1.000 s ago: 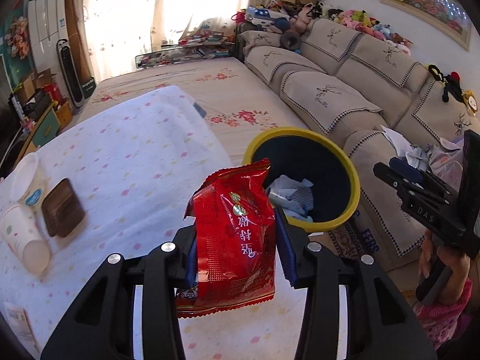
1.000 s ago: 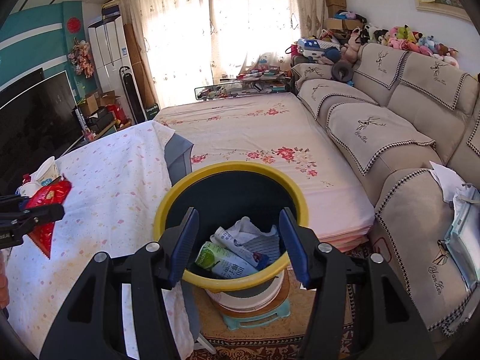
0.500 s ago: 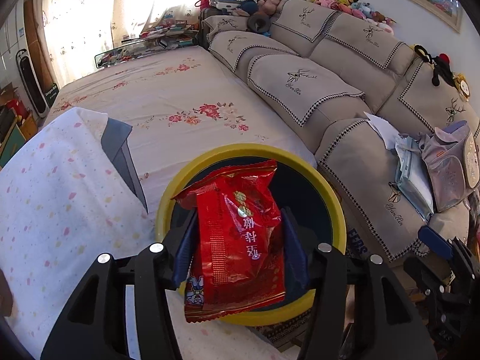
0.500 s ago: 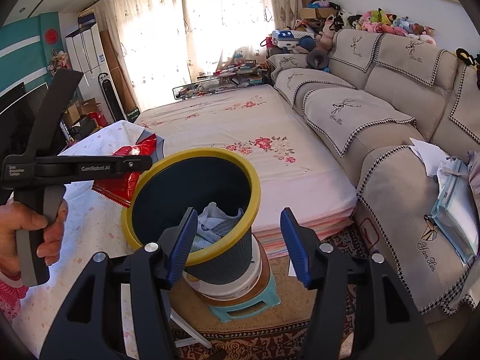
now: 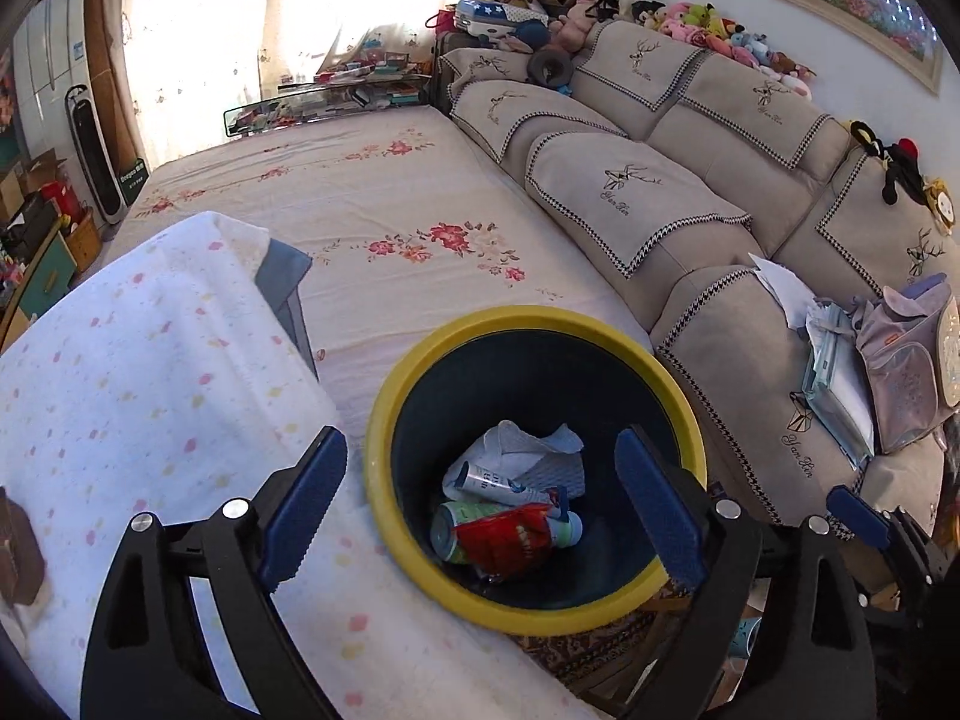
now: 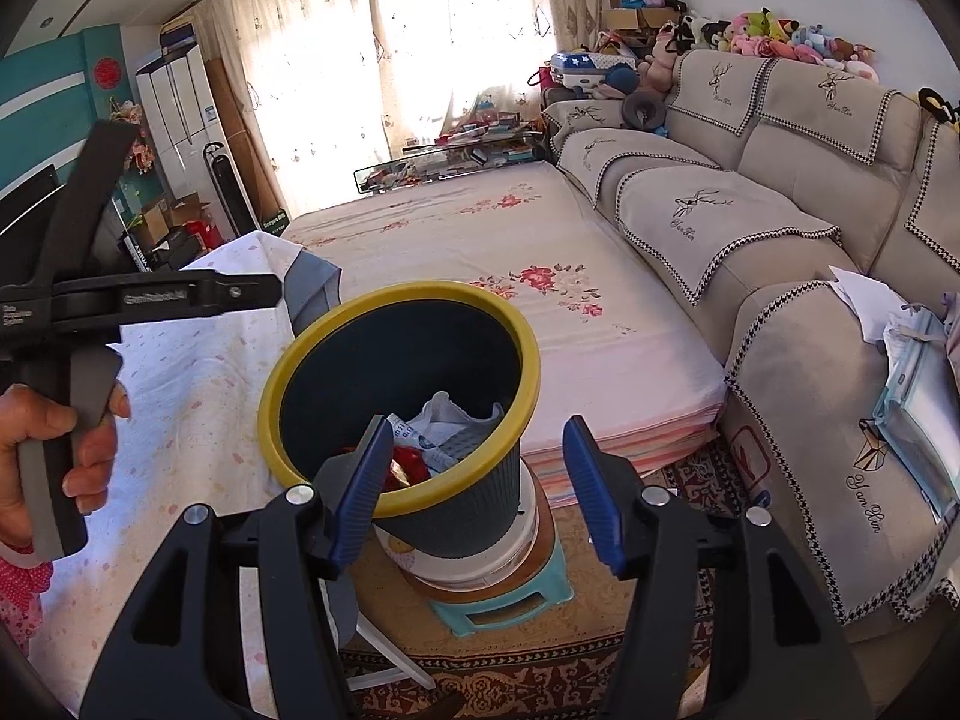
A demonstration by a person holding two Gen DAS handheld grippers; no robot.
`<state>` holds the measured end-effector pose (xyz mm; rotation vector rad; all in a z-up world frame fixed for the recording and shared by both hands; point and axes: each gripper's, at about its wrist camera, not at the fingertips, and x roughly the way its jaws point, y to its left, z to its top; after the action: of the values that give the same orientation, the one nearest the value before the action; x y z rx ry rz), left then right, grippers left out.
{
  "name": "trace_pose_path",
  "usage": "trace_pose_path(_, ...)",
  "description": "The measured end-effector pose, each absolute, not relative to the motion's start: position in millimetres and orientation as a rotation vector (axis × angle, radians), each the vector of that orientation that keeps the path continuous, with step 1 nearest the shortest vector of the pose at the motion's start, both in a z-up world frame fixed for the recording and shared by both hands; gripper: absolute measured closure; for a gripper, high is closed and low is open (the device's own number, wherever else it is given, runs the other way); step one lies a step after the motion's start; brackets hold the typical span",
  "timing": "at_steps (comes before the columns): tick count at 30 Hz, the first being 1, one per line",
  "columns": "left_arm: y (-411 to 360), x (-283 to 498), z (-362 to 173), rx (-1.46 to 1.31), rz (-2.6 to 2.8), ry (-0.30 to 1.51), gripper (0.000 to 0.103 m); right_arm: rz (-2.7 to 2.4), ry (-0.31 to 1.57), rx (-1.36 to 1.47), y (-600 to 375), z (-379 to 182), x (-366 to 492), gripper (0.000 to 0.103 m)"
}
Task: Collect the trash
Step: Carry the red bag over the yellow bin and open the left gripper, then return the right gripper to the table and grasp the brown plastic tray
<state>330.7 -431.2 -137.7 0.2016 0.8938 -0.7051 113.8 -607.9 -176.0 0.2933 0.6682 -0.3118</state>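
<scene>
A dark bin with a yellow rim [image 5: 384, 432] [image 6: 528, 348] stands beside the table. Inside lie a red snack bag [image 5: 510, 540], a green can [image 5: 447, 534] and white crumpled trash [image 5: 522, 456]. The red bag also shows in the right wrist view [image 6: 408, 462]. My left gripper [image 5: 480, 510] is open and empty above the bin's mouth. My right gripper [image 6: 474, 486] is open and empty, just in front of the bin's near wall. The left gripper's body shows in the right wrist view [image 6: 138, 297], held in a hand.
The table with a white dotted cloth [image 5: 138, 372] is left of the bin. A brown box [image 5: 18, 546] sits at its left edge. The bin rests on a white bucket and teal stool [image 6: 504, 588]. A bed [image 5: 372, 204] and sofa [image 5: 690, 192] lie behind.
My left gripper opened and the red snack bag dropped into the bin. The right gripper stayed open and moved little.
</scene>
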Motion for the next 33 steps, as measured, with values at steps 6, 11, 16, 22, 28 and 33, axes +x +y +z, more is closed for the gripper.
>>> trace_pose_path(6, -335, 297, -99, 0.11, -0.611, 0.792, 0.005, -0.257, 0.685, 0.261, -585, -174, 127, 0.045)
trace_pose_path(11, -237, 261, -75, 0.048, -0.485, 0.711, 0.005, -0.158, 0.686, 0.208, -546, -165, 148, 0.045)
trace_pose_path(16, -140, 226, -65, 0.025, -0.312, 0.655, 0.005, 0.01, 0.69, 0.133, -483, -147, 182, 0.045)
trace_pose_path(22, -46, 196, -66, -0.03, -0.152, 0.634, 0.005, 0.228, 0.682, 0.028, -389, -126, 232, 0.045)
trace_pose_path(28, 1, 184, -80, -0.061, -0.114, 0.657, 0.005, 0.348, 0.737, -0.014, -313, -130, 294, 0.044)
trace_pose_path(33, 10, 184, -84, -0.085, -0.116, 0.665, 0.005, 0.393, 0.804, -0.044, -268, -138, 339, 0.042)
